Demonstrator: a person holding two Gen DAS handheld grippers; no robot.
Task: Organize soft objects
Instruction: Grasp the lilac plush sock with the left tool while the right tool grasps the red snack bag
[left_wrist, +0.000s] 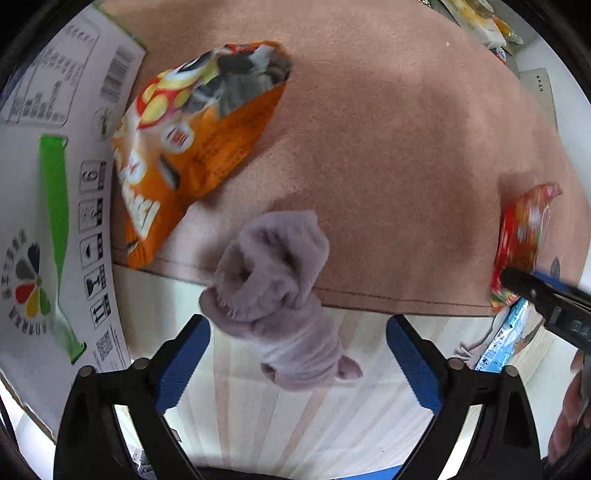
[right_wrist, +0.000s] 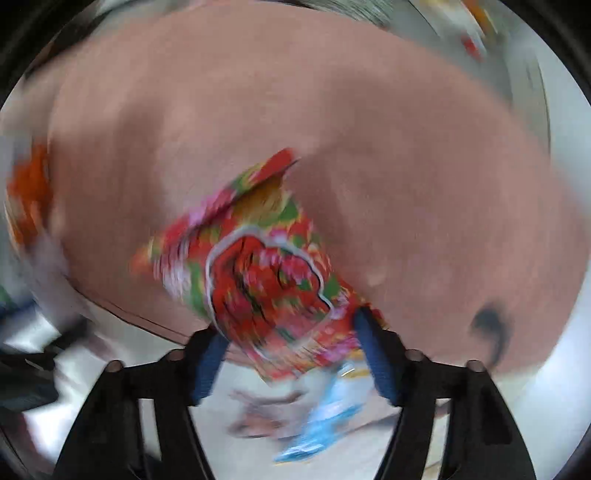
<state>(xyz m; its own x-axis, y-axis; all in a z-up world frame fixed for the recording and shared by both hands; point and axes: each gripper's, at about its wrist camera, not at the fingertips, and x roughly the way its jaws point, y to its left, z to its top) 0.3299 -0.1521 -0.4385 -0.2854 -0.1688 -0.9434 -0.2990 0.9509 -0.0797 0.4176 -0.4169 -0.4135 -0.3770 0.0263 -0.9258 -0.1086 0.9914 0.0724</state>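
A rolled lilac sock (left_wrist: 280, 295) lies across the near edge of a pinkish-brown mat (left_wrist: 388, 155), between the fingers of my left gripper (left_wrist: 295, 362), which is open around it without gripping. An orange snack bag (left_wrist: 192, 147) lies on the mat at the left. My right gripper (right_wrist: 291, 354) is shut on a red floral snack packet (right_wrist: 266, 273) and holds it over the mat's edge; this view is blurred. The packet (left_wrist: 521, 240) and the right gripper (left_wrist: 524, 286) also show at the right of the left wrist view.
A large white cardboard box (left_wrist: 55, 184) stands at the left. A light blue packet (right_wrist: 325, 417) and another lilac sock (left_wrist: 469, 350) lie on the pale wooden floor (left_wrist: 314, 424) near the right gripper. Packets (left_wrist: 480, 22) lie beyond the mat's far right corner.
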